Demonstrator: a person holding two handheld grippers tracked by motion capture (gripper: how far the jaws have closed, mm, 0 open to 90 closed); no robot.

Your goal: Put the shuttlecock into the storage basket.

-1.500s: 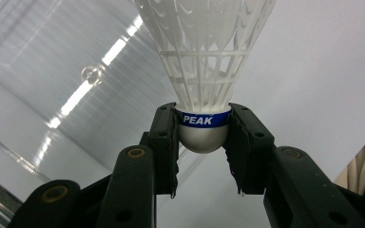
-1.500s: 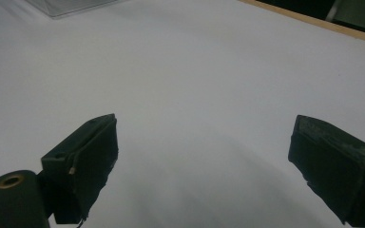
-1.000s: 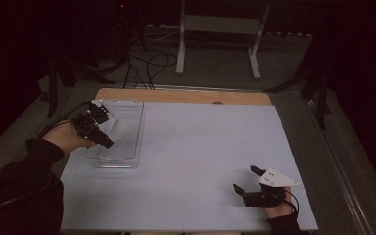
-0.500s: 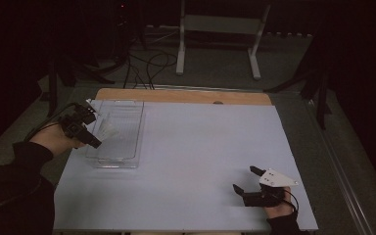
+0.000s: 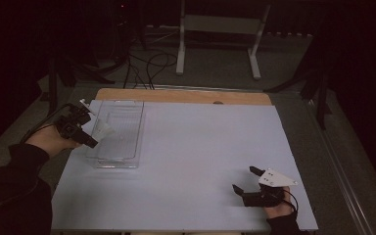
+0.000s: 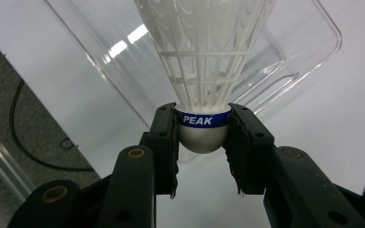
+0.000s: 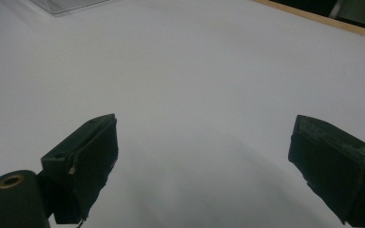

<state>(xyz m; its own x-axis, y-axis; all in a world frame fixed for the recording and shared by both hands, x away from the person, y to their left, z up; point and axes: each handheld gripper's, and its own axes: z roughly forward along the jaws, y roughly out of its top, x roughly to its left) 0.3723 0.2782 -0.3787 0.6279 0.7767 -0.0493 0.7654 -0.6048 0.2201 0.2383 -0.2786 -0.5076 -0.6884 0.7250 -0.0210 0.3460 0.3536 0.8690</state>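
Jaws first: those of the left gripper (image 6: pixel 203 142) are closed on the rounded white cork of a white feathered shuttlecock (image 6: pixel 204 71) with a blue band reading "PEAK", one jaw on each side of the cork and the skirt fanning away from them toward the top of the left gripper view; those of the right gripper (image 7: pixel 204 166) stand wide apart with nothing between them. Largest in the high view is the counter (image 5: pixel 200 147), a wooden top covered by a pale white sheet that leaves a strip of bare wood along its far edge. On the left part of the sheet lies a clear rectangular plastic tray (image 5: pixel 117 132), its long side running away from the person. The left gripper (image 5: pixel 78 129) shows at the tray's left edge, held in a hand in a dark sleeve, with the shuttlecock (image 5: pixel 103 131) over the tray's left rim. The right gripper (image 5: pixel 257 188), topped by its grey plate, sits low at the lower right of the frame, well apart from the tray.
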